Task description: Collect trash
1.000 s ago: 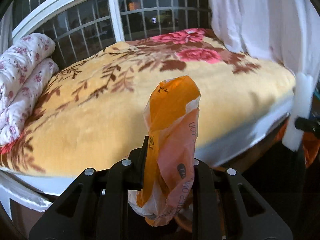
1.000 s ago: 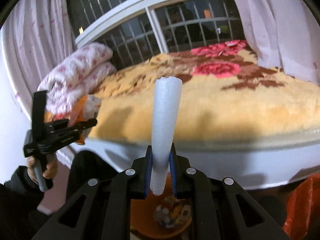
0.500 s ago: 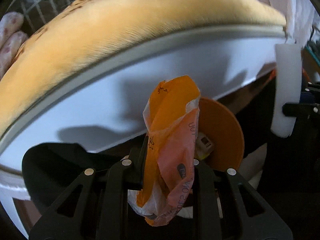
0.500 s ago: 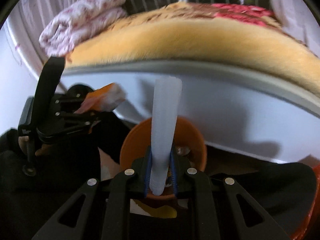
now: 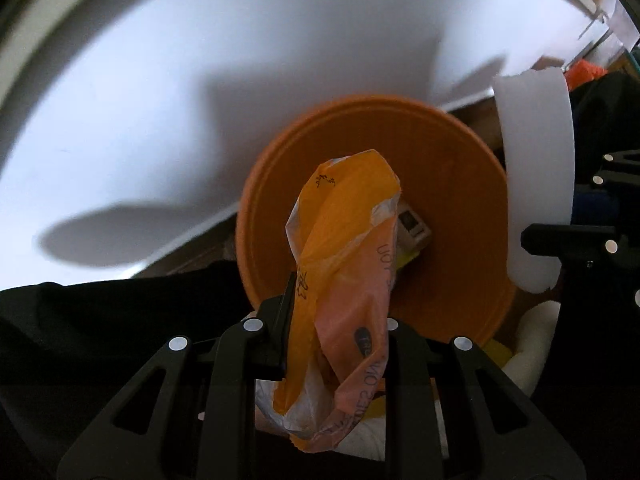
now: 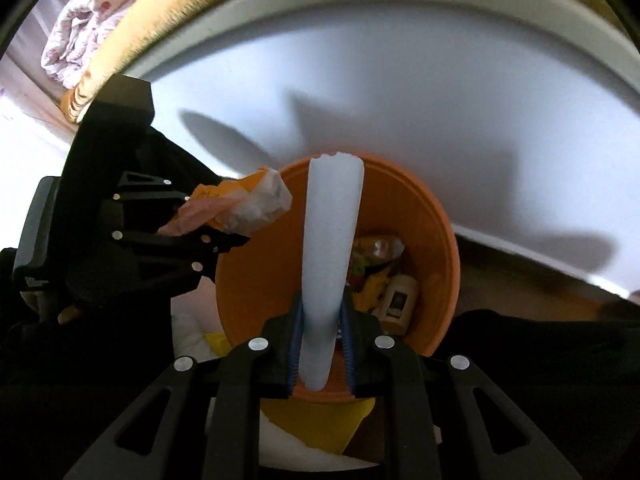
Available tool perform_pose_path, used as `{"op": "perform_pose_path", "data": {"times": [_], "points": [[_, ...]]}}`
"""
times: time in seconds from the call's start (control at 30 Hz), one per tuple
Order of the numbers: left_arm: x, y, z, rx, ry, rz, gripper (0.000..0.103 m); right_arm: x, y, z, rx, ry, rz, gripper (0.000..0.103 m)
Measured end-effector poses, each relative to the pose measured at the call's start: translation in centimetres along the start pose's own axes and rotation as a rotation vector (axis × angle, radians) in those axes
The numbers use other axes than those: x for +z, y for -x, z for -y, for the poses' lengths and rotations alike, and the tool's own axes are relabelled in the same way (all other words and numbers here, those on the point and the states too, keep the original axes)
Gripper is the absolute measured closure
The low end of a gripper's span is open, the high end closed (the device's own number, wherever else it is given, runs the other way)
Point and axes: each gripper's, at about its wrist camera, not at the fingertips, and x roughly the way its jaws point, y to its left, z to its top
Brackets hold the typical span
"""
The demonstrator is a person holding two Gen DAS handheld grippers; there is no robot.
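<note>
On the left, the left gripper (image 5: 340,312) points down with its jaws clamped on a crumpled orange plastic bag (image 5: 344,264). The bag's free end hangs over the mouth of the orange bin (image 5: 276,184), near the bin's left rim as the right wrist view shows it. Left of the bin the floor is crowded by dark cloth (image 5: 100,320), and just behind the bin the white side of the bed (image 5: 200,80) rises like a wall, so free room lies only above the bin and toward the camera.

In the middle, the bin stands open, with a small white bottle (image 6: 398,300) and scraps of wrapper (image 6: 376,248) at its bottom. Its far rim sits close against the bed's side. Yellow and white litter (image 6: 320,420) lies on the floor at its near edge.

On the right, the right gripper (image 6: 320,344) has its jaws closed on the lower end of a white foam strip (image 6: 332,240), which stands over the bin's opening. More dark cloth (image 6: 540,340) lies to the right of the bin.

1 second ago both views looked across the yellow flowered blanket toward the window. Both grippers have since dropped and tipped downward, so the bed's side and the bin fill the views. The 2 grips look unchanged.
</note>
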Motion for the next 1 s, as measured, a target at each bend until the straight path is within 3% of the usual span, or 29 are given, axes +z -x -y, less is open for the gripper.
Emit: {"op": "perform_pose_path", "data": {"times": [0.33,0.37,0.4,0.43,0.47,0.8,1.0], "points": [[-0.6,-0.8,1.6,0.006,-0.030,-0.032,0.080,0.4,-1.2,-0.6,-0.010,-0.006,-0.039,0.081],[-0.6,-0.9,1.6,0.019,-0.034,-0.033,0.071,0.4,-1.2,-0.6,-0.013,-0.007,-0.039,0.078],[-0.5,-1.0,1.8,0.029,-0.038,-0.036,0.050,0.9,-1.3,-0.4,-0.019,-0.011,-0.040,0.056],[-0.6,-1.1,2.0,0.048,-0.041,-0.037,0.037,0.9,-1.2,-0.3,-0.039,-0.018,-0.031,0.037],[-0.7,-1.0,2.1,0.064,-0.042,-0.031,0.022,0.7,-1.0,-0.2,-0.054,-0.023,-0.020,0.036],[-2.0,0.6,1.9,0.055,-0.031,0.041,0.022,-0.1,2.1,0.0,-0.103,-0.085,0.094,0.036],[-0.9,4.0,0.8,0.067,-0.007,0.119,0.022,-0.3,5.5,-0.1,-0.151,-0.081,0.188,0.028]]}}
